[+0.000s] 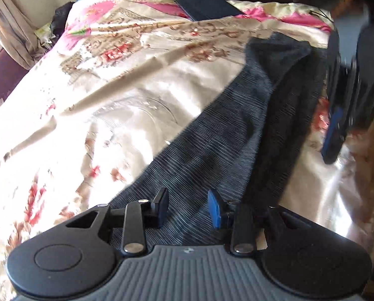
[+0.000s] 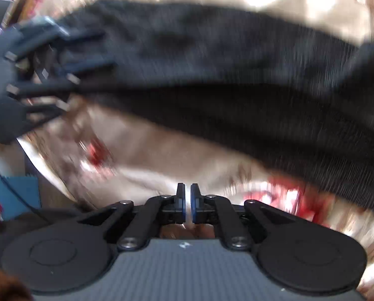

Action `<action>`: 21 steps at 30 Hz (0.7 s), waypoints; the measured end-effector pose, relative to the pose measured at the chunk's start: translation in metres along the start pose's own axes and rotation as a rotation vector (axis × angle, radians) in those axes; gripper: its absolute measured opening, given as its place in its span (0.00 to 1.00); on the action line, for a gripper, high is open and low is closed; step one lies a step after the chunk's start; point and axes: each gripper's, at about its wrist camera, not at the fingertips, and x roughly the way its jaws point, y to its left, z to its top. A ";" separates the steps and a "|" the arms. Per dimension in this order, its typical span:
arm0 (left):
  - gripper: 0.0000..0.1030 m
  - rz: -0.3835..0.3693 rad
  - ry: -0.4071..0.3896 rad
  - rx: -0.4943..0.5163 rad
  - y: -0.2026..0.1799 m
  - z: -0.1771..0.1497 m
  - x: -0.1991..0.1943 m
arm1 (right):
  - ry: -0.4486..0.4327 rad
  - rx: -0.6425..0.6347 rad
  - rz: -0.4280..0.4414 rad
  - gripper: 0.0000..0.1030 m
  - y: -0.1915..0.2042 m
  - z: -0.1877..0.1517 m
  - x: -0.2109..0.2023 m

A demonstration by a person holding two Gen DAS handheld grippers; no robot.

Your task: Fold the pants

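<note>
Dark grey ribbed pants (image 1: 227,135) lie stretched out on a floral satin bedspread (image 1: 111,95), running from my left gripper up toward the far right. My left gripper (image 1: 189,207) is open just above the near end of the pants, holding nothing. My right gripper (image 1: 337,125) shows at the right edge beside the pants. In the blurred right wrist view the pants (image 2: 224,75) cross the frame as a dark band; my right gripper (image 2: 187,204) is shut and empty above the bedspread (image 2: 161,155), short of the pants. The left gripper (image 2: 36,75) shows at the left.
A dark flat rectangular object (image 1: 207,6) lies at the far end of the bed. Curtains (image 1: 8,25) and clutter stand at the far left. The bed's edge and a blue item (image 2: 16,195) on the floor show in the right wrist view.
</note>
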 end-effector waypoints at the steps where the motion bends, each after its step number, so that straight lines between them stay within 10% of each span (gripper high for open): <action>1: 0.47 -0.016 -0.003 -0.006 0.007 0.004 0.005 | -0.053 -0.046 -0.008 0.08 0.003 0.013 -0.011; 4: 0.47 -0.039 -0.002 0.043 0.021 0.010 0.025 | -0.102 -0.236 -0.108 0.30 0.003 0.045 -0.010; 11: 0.47 -0.138 0.090 0.213 0.031 0.011 0.061 | 0.103 -0.506 -0.177 0.31 -0.021 0.080 0.038; 21: 0.49 -0.271 0.156 0.275 0.022 0.008 0.068 | 0.175 -0.632 -0.111 0.44 -0.015 0.095 0.051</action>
